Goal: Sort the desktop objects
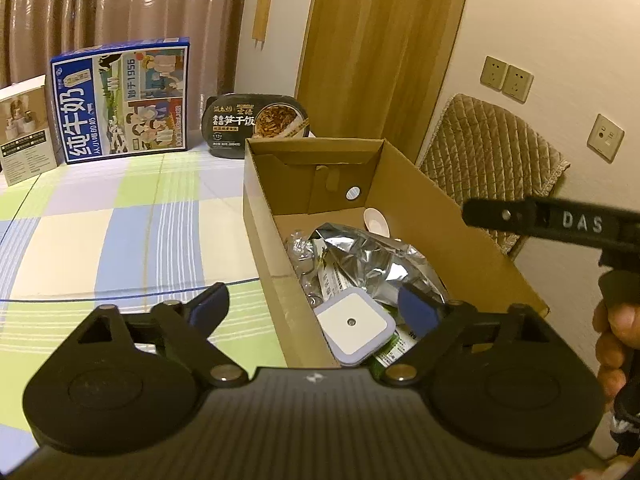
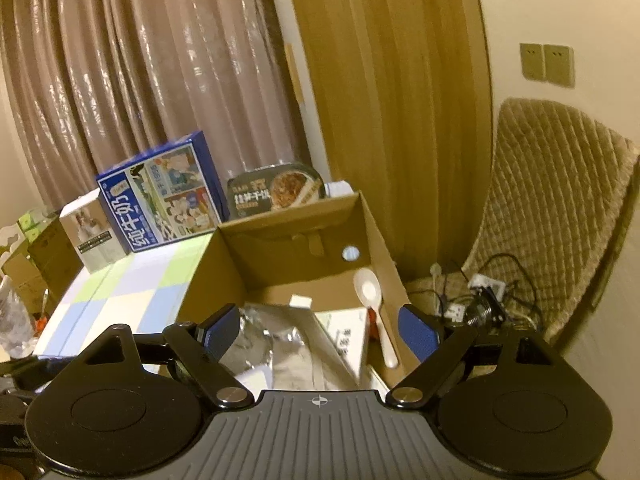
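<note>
Readable stuff: big blue milk carton box (image 1: 122, 100) with 纯牛奶 in large white characters down the side, plus 始于1956 on a sign in the cartoon artwork. Black instant-meal tray (image 1: 258, 125) leaning behind the cardboard box, white characters ending in 笋干饭, smaller print too blurry. "DAS" in white letters on the black arm of the other gripper (image 1: 580, 222) at the right edge. Same 纯牛奶 visible from the right wrist view too. Packet labels inside the cardboard box too small to read.

A checked tablecloth (image 1: 120, 236) bears a cardboard box (image 1: 264, 216), milk carton (image 1: 120, 100), black meal tray (image 1: 258, 124) and white box (image 1: 26, 128).
</note>
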`<act>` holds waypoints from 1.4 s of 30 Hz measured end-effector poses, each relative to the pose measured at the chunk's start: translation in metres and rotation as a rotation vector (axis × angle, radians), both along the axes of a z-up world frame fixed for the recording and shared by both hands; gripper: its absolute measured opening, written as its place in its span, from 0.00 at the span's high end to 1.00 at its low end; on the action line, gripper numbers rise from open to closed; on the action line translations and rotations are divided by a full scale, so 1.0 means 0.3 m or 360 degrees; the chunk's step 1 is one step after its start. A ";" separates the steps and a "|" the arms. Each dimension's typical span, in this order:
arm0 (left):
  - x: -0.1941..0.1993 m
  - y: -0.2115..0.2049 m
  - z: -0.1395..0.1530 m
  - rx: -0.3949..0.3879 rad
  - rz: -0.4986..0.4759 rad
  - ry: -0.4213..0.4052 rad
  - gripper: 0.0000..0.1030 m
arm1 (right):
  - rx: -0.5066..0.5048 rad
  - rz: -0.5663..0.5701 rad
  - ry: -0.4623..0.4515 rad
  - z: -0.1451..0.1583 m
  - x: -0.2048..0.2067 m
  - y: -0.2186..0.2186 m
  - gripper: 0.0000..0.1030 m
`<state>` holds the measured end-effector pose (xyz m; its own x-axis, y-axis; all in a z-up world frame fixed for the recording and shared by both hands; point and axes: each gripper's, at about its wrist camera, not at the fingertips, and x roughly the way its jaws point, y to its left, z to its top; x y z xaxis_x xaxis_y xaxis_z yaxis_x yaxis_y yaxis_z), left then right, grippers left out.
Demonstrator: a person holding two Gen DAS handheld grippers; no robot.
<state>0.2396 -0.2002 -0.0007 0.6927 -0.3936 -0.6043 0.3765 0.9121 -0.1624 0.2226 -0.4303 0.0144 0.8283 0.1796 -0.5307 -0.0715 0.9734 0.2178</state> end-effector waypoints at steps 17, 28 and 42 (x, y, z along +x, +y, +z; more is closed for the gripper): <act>-0.174 0.027 0.061 0.0004 0.0055 -0.0016 0.01 | 0.0099 -0.0057 0.0112 0.059 -0.239 -0.066 0.02; -0.307 0.074 0.114 -0.0032 0.0136 0.0040 0.01 | -0.0050 -0.0154 0.0209 0.115 -0.390 -0.038 0.02; -0.476 0.122 0.202 0.0001 0.0189 0.0085 0.01 | -0.0269 -0.0080 0.0189 0.188 -0.550 0.037 0.02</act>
<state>0.0969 -0.1636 0.0598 0.7014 -0.3103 -0.6417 0.2565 0.9498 -0.1789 0.0575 -0.4191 0.0708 0.7638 0.0395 -0.6442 -0.0053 0.9985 0.0549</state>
